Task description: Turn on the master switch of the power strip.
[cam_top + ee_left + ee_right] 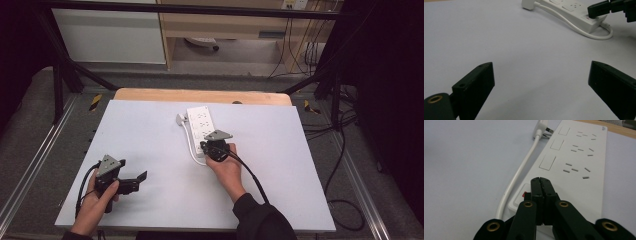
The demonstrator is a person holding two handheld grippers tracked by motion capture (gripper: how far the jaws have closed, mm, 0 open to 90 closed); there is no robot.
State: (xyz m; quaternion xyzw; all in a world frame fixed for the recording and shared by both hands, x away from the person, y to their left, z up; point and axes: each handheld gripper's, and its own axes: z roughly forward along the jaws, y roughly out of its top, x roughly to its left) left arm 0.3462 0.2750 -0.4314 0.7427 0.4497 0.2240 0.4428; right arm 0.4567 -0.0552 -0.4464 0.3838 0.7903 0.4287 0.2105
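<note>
On the pale desk (150, 135) the power strip (201, 122) runs lengthwise away from the closed, empty right tongs (541, 181) at its near switch end, left tongs (141, 177) wide open, well apart.

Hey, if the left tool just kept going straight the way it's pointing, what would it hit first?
Probably the white power strip, at the end where the right tool sits. The left tool is open, with bare table ahead. Depth is unclear, so the looped cord might come first.
</note>
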